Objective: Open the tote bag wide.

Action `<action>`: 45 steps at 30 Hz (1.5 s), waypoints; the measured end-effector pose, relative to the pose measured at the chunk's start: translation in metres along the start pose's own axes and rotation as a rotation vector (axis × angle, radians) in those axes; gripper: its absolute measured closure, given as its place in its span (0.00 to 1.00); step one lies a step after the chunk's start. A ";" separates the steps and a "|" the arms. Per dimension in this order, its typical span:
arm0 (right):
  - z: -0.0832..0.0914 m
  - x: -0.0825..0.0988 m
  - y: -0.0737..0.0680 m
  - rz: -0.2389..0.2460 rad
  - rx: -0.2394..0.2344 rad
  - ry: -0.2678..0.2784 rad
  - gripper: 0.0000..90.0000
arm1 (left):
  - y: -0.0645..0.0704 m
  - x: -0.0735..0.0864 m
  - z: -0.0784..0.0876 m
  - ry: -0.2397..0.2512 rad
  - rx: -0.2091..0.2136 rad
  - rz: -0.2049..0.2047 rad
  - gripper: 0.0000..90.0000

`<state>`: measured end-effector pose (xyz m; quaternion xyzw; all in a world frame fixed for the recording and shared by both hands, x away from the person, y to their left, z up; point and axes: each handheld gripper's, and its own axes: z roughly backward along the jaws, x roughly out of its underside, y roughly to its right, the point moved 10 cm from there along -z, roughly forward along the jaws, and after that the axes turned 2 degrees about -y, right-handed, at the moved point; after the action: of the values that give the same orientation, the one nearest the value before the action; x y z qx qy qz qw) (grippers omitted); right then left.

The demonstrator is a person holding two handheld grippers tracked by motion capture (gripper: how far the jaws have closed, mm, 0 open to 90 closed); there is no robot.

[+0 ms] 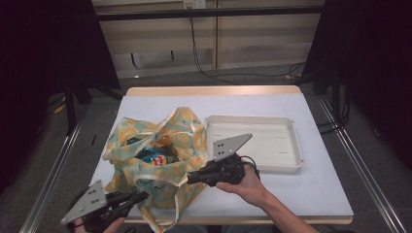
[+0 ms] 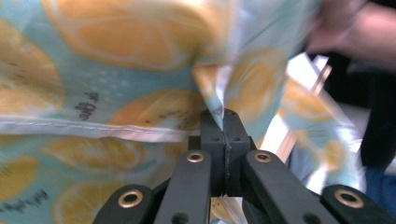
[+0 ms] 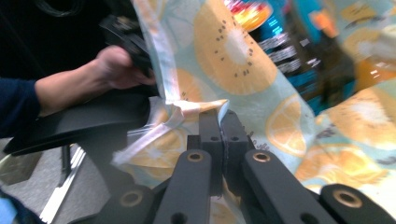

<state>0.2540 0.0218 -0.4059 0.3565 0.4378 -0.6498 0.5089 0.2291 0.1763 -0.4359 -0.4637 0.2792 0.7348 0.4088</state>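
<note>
1. We are pinching the cloth bag rim with our left gripper, at its near-left edge.
2. We are clamping the bag's near-right rim with our right gripper; the opening is lying between them, the tray just right.

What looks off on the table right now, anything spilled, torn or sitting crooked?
Nothing spilled or torn. The fruit-print cloth bag sits slumped and crumpled, hanging over the table's near edge, with packets inside. Both tools, left and right, are shut on its fabric. The white tray lies flat and slightly skewed.
</note>
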 end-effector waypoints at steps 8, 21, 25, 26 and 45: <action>-0.012 0.038 0.007 -0.041 0.002 -0.101 1.00 | -0.044 0.033 -0.021 -0.128 -0.096 0.094 1.00; -0.027 0.097 0.032 -0.102 0.042 -0.216 0.98 | -0.071 0.083 0.003 -0.180 -0.127 0.206 1.00; -0.019 0.089 0.027 -0.075 0.043 -0.192 0.84 | -0.067 0.074 0.005 -0.114 -0.099 0.211 0.95; -0.016 0.082 0.025 -0.065 0.055 -0.173 0.78 | -0.062 0.065 0.008 -0.075 -0.096 0.191 0.91; 0.037 0.015 0.065 -0.062 0.261 0.042 0.46 | -0.059 0.007 0.057 0.098 -0.197 0.101 0.68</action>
<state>0.3136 -0.0243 -0.4193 0.4195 0.3709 -0.7089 0.4288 0.2527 0.2541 -0.4205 -0.5224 0.2485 0.7546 0.3098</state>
